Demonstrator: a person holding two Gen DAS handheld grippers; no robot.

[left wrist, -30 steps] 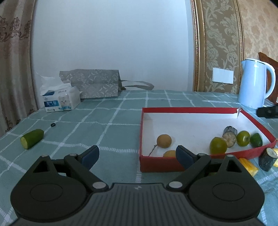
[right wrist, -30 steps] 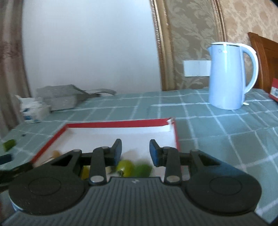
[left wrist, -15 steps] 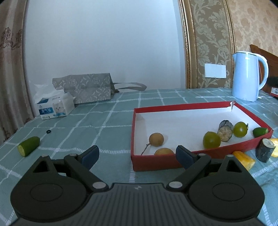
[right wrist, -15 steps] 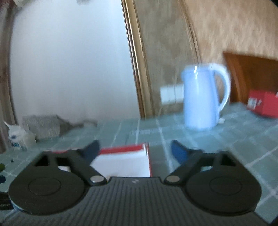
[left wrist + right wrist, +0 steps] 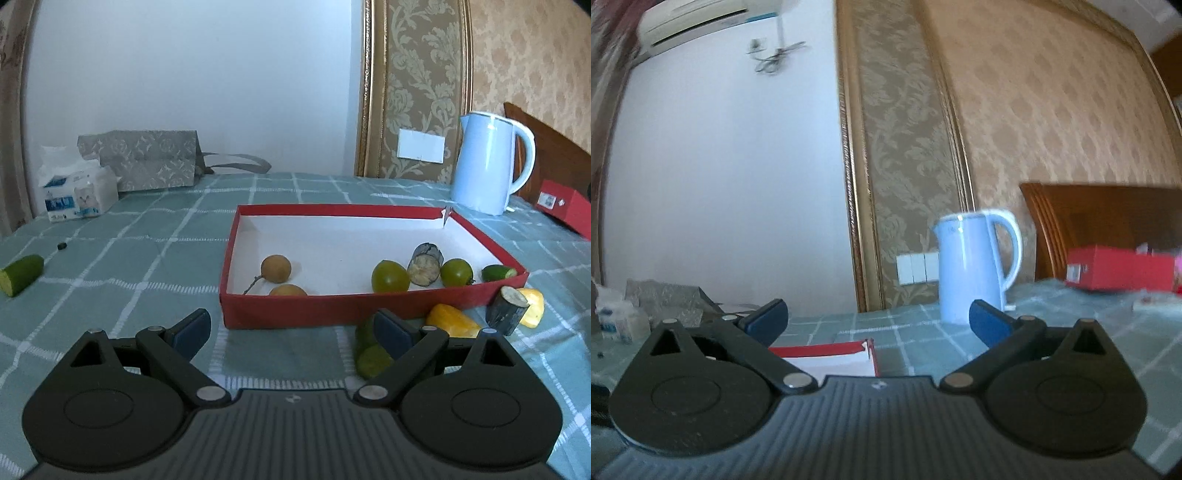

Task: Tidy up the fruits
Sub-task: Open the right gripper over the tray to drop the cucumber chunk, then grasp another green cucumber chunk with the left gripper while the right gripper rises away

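Left claw (image 5: 291, 328): jaws wide apart, nothing between them, low over the bench (image 5: 155, 236).
Right claw (image 5: 877, 321): jaws opening, already spread wide, nothing between them; pointing level.
Red box (image 5: 369, 304): straight ahead of the left claw, just beyond its fingertips; ahead of the right claw only a corner (image 5: 827, 350) shows.
Box contents: two brown round fruits (image 5: 276, 269), two green round fruits (image 5: 390, 277), a dark-skinned cut piece (image 5: 424, 264) between the green ones, a green cucumber end (image 5: 498, 272) at the box's right corner.
Cucumber chunk (image 5: 369, 352): on the bench, against the left claw's right finger.
Yellow pieces (image 5: 452, 321): right of the left claw, outside the box wall, with a dark stub (image 5: 506, 310).
Cucumber half (image 5: 20, 275): far left of the left claw.
Kettle (image 5: 971, 269): beyond the right claw.
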